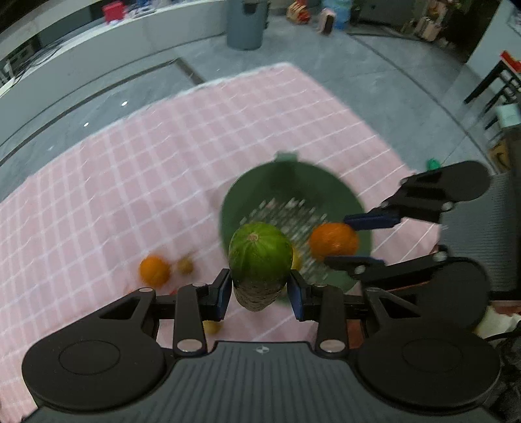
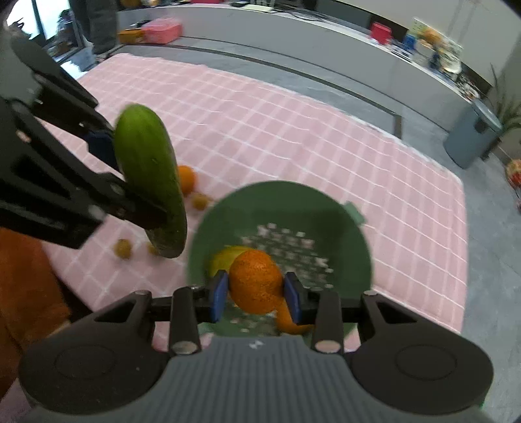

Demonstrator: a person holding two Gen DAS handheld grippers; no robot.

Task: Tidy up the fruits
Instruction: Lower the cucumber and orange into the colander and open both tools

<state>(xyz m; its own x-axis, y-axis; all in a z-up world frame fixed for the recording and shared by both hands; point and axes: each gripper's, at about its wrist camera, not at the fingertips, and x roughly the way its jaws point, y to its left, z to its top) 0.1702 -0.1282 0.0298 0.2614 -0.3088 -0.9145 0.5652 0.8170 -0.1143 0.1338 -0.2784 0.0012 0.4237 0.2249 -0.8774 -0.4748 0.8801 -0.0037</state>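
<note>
My left gripper [image 1: 260, 289] is shut on a green cucumber [image 1: 260, 257], held in the air beside the green perforated basket [image 1: 293, 182]; the cucumber also shows in the right wrist view [image 2: 149, 175]. My right gripper [image 2: 255, 294] is shut on an orange [image 2: 255, 279] and holds it over the basket [image 2: 293, 205]; this orange also shows in the left wrist view [image 1: 333, 240]. A yellow fruit [image 2: 224, 257] lies in the basket. Another orange [image 1: 154, 270] and small brownish fruits [image 1: 185, 265] lie on the pink checked cloth [image 1: 130, 179].
The cloth lies on a grey floor [image 1: 97, 97]. A grey bin [image 1: 244, 22] stands beyond its far edge. A long white counter [image 2: 293, 35] runs along the back. An orange-brown cloth thing [image 2: 26, 286] sits at the cloth's near left corner.
</note>
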